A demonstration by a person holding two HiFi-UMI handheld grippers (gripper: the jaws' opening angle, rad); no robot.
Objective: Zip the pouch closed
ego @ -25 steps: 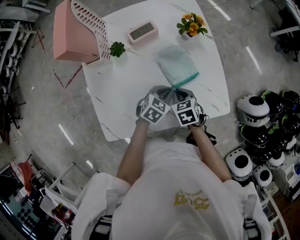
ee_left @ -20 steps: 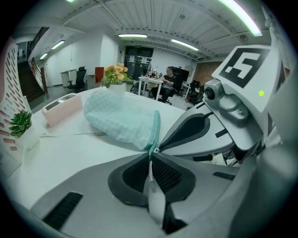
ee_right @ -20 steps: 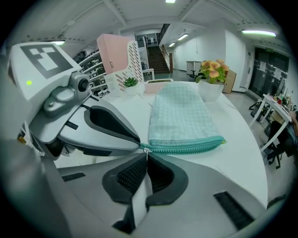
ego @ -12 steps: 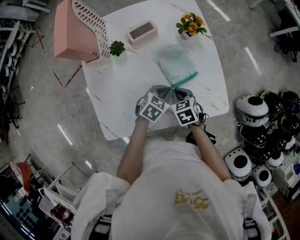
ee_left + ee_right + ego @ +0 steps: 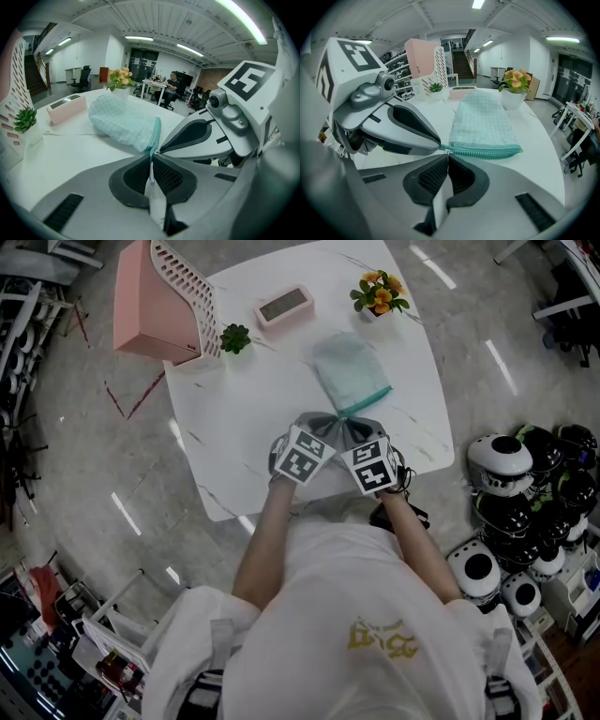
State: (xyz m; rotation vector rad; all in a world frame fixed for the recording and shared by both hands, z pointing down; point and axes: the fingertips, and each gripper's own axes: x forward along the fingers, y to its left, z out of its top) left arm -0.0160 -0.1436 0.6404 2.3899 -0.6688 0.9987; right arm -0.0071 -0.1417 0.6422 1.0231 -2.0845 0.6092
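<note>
Though illegible, yellow print point(image 5: 382, 638) on shirt point(image 5: 309, 587)

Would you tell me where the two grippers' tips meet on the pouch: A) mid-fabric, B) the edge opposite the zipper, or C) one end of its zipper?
C: the left gripper and right gripper tips both sit at one end of the pouch's teal zipper.

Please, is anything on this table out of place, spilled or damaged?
Nothing stands out. The mint pouch lies flat on the white table, nothing is spilled, and the potted flowers and small plant stand upright.
</note>
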